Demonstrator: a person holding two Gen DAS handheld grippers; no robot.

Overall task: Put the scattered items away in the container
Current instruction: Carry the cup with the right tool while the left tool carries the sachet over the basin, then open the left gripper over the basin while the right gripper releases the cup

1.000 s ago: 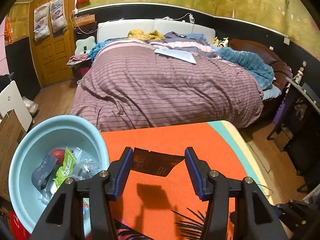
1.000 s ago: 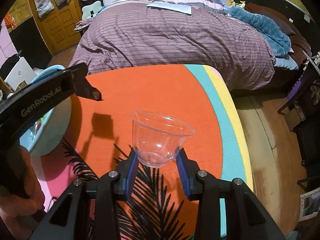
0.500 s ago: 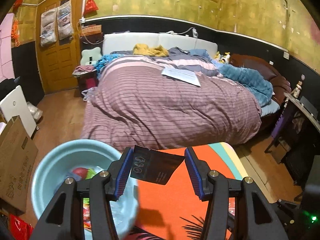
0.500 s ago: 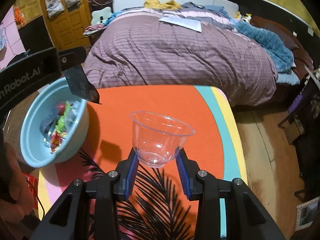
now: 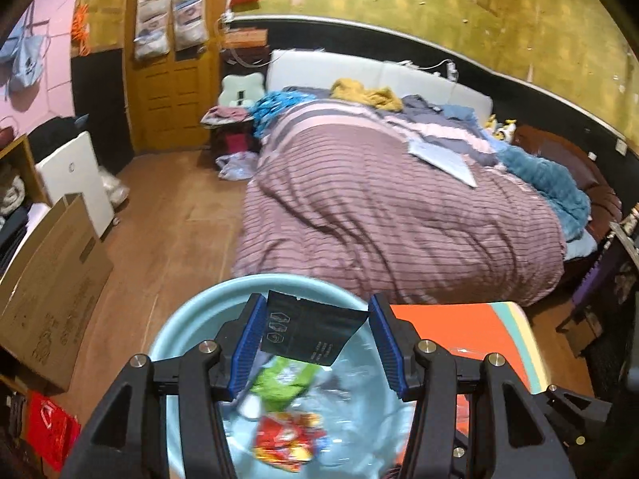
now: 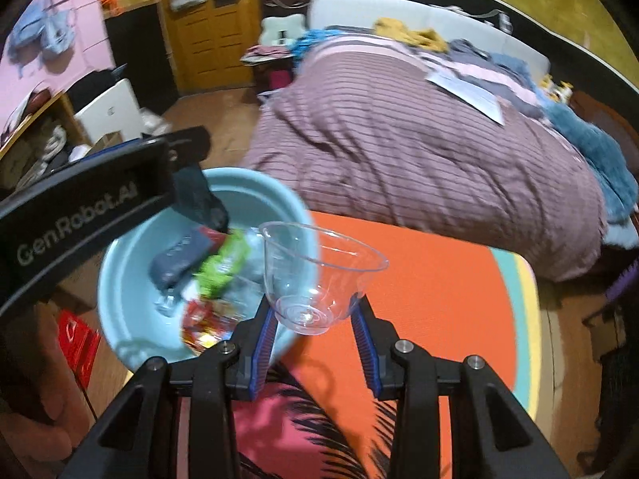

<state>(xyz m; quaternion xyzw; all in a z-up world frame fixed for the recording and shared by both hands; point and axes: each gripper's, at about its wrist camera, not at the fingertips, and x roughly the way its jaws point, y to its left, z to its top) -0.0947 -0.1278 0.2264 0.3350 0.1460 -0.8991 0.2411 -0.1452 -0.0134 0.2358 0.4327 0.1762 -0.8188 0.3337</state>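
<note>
- Behind the orange mat (image 6: 431, 279) stands a bed (image 5: 391, 215) with striped cover.
- Light blue basin (image 6: 131, 279) holds wrappers.
- Left gripper (image 5: 317, 339) grips a black packet (image 5: 311, 331) above the basin.
- Right gripper (image 6: 315, 331) clamps a clear plastic cup (image 6: 319, 275) near the basin rim.

Both wrist cameras look steeply down along their jaws, close above the basin (image 5: 191, 311) (image 6: 120, 279), bed (image 5: 399, 219) (image 6: 419, 159) behind.

Dim, warm indoor light; both fisheye views bend strongly toward black corners, with motion blur smearing the basin (image 6: 131, 279) contents.
</note>
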